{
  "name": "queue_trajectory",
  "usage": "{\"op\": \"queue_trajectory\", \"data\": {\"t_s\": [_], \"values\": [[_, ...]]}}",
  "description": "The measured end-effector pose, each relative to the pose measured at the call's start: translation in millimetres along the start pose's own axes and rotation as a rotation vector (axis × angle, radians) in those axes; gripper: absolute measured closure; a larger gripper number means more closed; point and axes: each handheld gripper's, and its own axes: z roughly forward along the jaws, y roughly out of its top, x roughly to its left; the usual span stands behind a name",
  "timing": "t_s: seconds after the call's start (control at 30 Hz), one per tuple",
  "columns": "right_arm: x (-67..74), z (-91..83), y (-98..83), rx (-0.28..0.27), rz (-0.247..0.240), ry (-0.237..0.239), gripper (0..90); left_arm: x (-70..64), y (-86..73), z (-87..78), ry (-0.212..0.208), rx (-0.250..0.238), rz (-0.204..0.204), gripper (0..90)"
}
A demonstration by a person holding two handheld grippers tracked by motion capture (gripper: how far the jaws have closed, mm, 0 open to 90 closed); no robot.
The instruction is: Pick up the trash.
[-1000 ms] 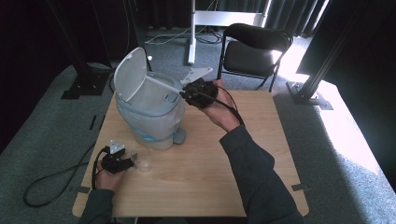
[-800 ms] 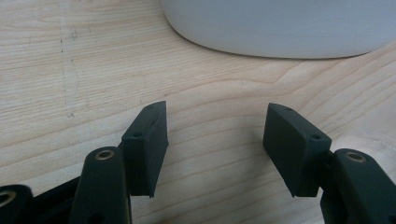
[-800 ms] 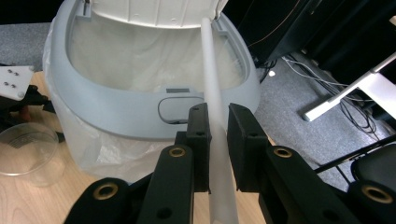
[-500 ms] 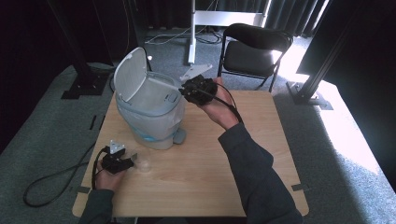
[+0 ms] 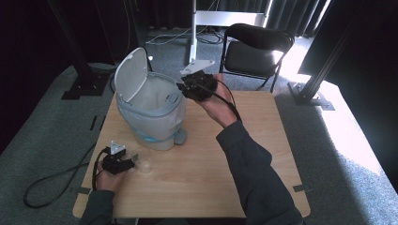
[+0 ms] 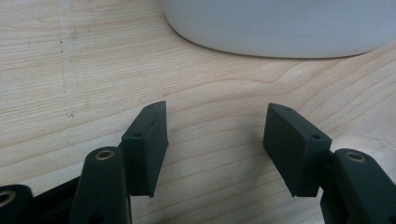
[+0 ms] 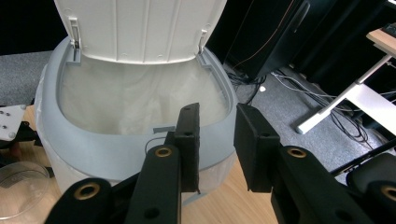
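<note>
Dark curtains ring a wooden worktop [image 5: 263, 154] carrying a lidded bin [image 5: 152, 112], lid up, white liner inside. Poised at its rim, the right hand-held gripper [image 7: 215, 135] has just been opening, nothing between its jaws. The left hand-held gripper [image 5: 123, 163] rests spread and empty beside a clear plastic cup [image 5: 144, 165]. Best to square those jaws on the cup before lifting.

Pale grey bin [image 5: 152, 117] with white lid [image 5: 130, 74]; light wood-grain table [image 5: 263, 140]; black grippers; the cup [image 5: 144, 165] looks clear.
</note>
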Motion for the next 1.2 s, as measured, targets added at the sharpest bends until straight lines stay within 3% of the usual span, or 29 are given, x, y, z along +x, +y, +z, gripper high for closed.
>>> {"op": "queue_trajectory", "data": {"t_s": [0.7,1.2], "values": [[0.7,-4.8,-7.8,-0.008,0.012,0.017,71.1,-0.1,0.0,0.0,0.0,0.0,0.0,40.4],[9.2,-2.7,-26.7,-0.014,0.032,0.067,69.0,-0.1,0.1,0.3,-0.002,-0.001,-0.002,40.3]]}}
